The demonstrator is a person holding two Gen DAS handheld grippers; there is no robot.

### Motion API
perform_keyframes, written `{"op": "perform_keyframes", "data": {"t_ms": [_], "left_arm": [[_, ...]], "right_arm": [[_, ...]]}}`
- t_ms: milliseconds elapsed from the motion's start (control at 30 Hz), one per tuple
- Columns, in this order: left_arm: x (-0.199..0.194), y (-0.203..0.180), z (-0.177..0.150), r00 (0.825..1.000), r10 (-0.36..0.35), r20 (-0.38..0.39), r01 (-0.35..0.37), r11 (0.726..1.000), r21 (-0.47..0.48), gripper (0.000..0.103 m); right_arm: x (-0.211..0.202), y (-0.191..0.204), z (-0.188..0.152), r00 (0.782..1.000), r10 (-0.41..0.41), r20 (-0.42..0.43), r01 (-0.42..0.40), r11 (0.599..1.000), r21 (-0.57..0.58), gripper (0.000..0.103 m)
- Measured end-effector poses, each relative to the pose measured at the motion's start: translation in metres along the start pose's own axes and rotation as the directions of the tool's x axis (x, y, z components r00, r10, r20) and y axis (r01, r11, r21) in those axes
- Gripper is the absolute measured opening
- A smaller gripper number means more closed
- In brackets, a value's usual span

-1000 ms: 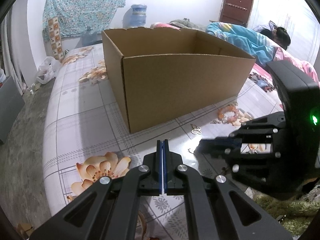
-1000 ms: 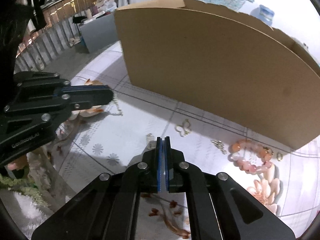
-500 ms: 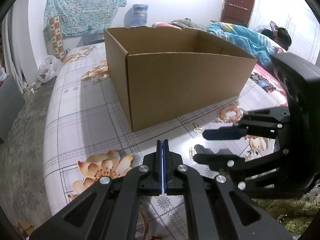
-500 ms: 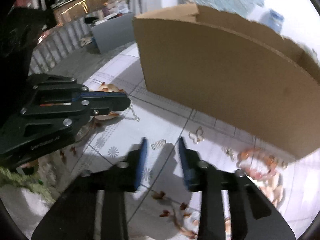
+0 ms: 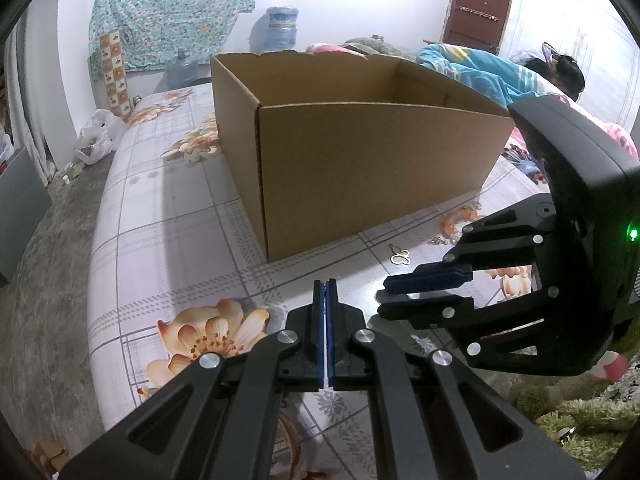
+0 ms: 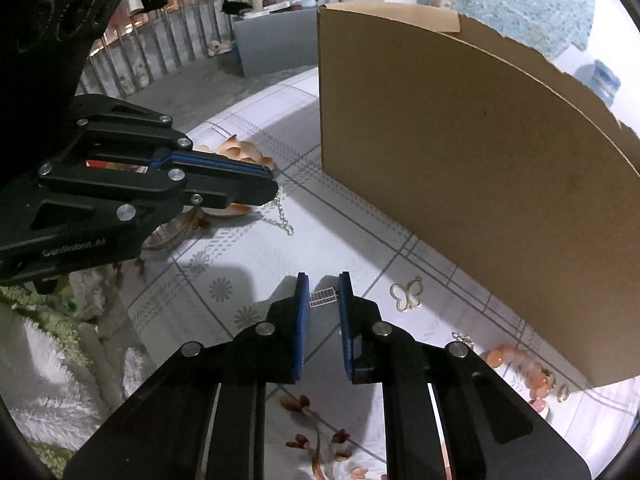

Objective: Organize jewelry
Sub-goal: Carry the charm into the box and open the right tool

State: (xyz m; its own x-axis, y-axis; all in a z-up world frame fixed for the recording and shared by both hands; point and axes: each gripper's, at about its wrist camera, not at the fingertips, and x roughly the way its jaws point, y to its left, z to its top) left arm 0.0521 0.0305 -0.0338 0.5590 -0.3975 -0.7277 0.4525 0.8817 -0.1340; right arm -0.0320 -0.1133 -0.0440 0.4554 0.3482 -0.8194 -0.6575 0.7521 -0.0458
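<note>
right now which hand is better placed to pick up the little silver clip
Right. The right gripper has been closing with the silver clip between its fingers, not yet pinched. The left gripper is shut and off to one side.

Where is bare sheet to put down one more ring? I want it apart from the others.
Free: the sheet left of the cardboard box. Crowded: the strip before the box, with butterfly pendant, small clip and bead bracelet.
</note>
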Motion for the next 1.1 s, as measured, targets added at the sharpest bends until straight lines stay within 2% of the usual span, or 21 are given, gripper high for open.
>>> {"op": "perform_keyframes", "data": {"t_ms": [167,333,467,567,667,700,800,900,967,1100], "left_arm": [[-0.001,0.0,0.0,1.0,0.002,0.001,-0.002,1.0,0.003,0.001],[-0.01,0.0,0.003,1.0,-0.001,0.018,0.001,1.0,0.012,0.001],[-0.027,-0.003,0.012,0.998,-0.022,0.05,0.02,0.999,0.029,0.001],[-0.045,-0.006,0.028,0.993,-0.078,0.093,0.075,0.997,0.036,0.0],[-0.065,-0.012,0.05,0.974,-0.163,0.157,0.158,0.986,0.049,0.0],[-0.07,-0.015,0.058,0.967,-0.185,0.173,0.178,0.982,0.058,0.0],[-0.084,-0.025,0.089,0.938,-0.241,0.249,0.219,0.969,0.115,0.001],[-0.078,-0.035,0.118,0.919,-0.286,0.271,0.255,0.956,0.145,0.001],[-0.064,-0.041,0.134,0.926,-0.279,0.256,0.247,0.957,0.15,0.001],[-0.009,-0.046,0.167,0.961,-0.229,0.152,0.213,0.97,0.116,0.001]], "right_arm": [[0.004,-0.003,0.008,1.0,0.001,0.008,-0.001,1.0,0.026,0.012],[-0.015,-0.004,-0.001,0.999,-0.011,0.039,0.009,0.998,0.058,0.012],[-0.048,-0.012,-0.002,0.993,-0.016,0.114,0.002,0.993,0.114,0.012],[-0.078,-0.022,0.001,0.98,-0.026,0.195,-0.007,0.986,0.167,0.012],[-0.107,-0.037,0.006,0.96,-0.037,0.278,-0.026,0.976,0.218,0.012],[-0.121,-0.045,0.009,0.946,-0.044,0.322,-0.037,0.97,0.242,0.012],[-0.141,-0.063,0.015,0.917,-0.099,0.387,-0.019,0.957,0.289,0.012],[-0.144,-0.083,0.021,0.905,-0.164,0.392,0.021,0.939,0.344,0.013],[-0.135,-0.098,0.026,0.91,-0.183,0.372,0.026,0.921,0.389,0.013],[-0.11,-0.133,0.031,0.939,-0.211,0.272,0.055,0.872,0.487,0.013]]}}
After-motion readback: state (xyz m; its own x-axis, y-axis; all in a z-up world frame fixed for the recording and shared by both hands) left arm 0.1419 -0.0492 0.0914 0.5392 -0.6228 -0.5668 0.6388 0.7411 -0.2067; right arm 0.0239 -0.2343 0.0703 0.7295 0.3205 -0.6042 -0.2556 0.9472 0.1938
